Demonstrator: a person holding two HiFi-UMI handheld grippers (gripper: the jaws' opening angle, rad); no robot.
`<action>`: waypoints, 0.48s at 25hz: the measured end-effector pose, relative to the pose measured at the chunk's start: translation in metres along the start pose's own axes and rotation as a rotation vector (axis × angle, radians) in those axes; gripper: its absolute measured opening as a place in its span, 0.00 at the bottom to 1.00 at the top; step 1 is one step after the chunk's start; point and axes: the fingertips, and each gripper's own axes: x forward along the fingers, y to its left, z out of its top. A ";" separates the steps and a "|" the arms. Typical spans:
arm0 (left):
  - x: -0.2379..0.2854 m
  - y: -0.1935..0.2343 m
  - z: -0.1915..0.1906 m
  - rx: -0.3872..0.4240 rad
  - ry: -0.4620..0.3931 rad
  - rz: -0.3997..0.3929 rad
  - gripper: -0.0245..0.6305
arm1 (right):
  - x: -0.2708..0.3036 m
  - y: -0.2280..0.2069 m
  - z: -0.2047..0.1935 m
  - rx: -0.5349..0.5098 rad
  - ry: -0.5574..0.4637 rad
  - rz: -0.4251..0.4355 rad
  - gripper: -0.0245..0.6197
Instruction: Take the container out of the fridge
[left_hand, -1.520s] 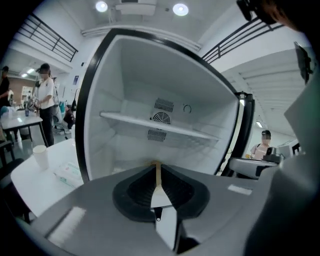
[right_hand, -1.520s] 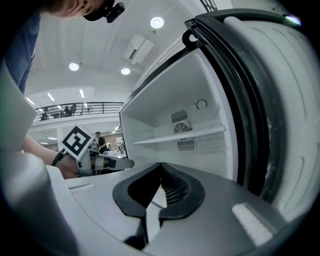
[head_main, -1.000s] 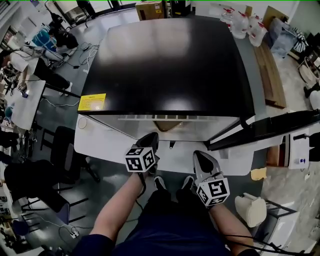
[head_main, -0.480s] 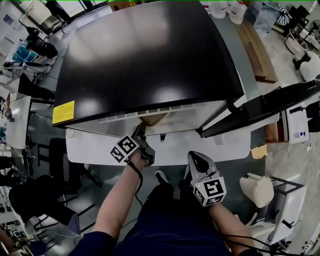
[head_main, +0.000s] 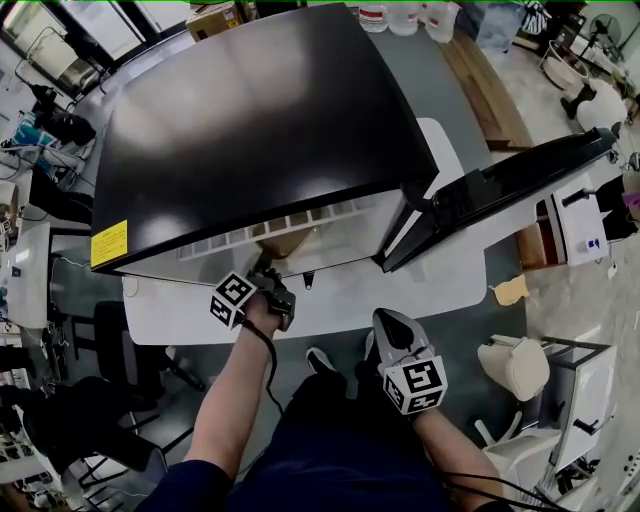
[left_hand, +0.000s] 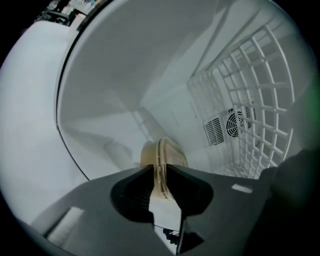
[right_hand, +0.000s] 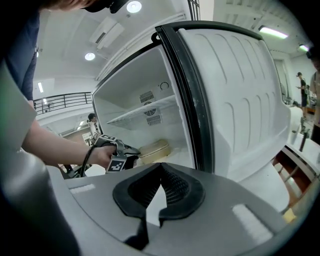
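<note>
Inside, the left hand-held gripper (left_hand: 159, 169) has just been opening its jaws, the beige container (left_hand: 163, 154) rim between them mid-frame. Only the right gripper view shows it lying under the fridge (right_hand: 220, 100) shelf (right_hand: 145, 111). The right hand-held gripper (right_hand: 161, 169) is closed, empty.

Lab workspace: cluttered desks (head_main: 20, 270), office chair (head_main: 118, 335), water jugs (head_main: 405, 15), ceiling lights (right_hand: 134, 6).

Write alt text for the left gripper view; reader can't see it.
The left tongs, which have just been opening, stand apart with the edge of a beige lidded container in the gap between them, not visibly clamped. Around them is the white fridge interior, with a wire rack at right and a round fan vent at the back.
</note>
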 end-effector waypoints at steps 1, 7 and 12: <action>-0.001 -0.002 -0.002 0.002 -0.002 0.003 0.14 | -0.002 -0.002 -0.001 0.003 0.005 -0.007 0.05; -0.002 -0.007 -0.010 0.054 0.012 0.002 0.11 | 0.003 -0.001 -0.009 -0.004 0.043 0.011 0.05; -0.014 -0.007 -0.016 0.048 0.045 -0.017 0.11 | 0.011 0.015 -0.010 -0.031 0.061 0.062 0.05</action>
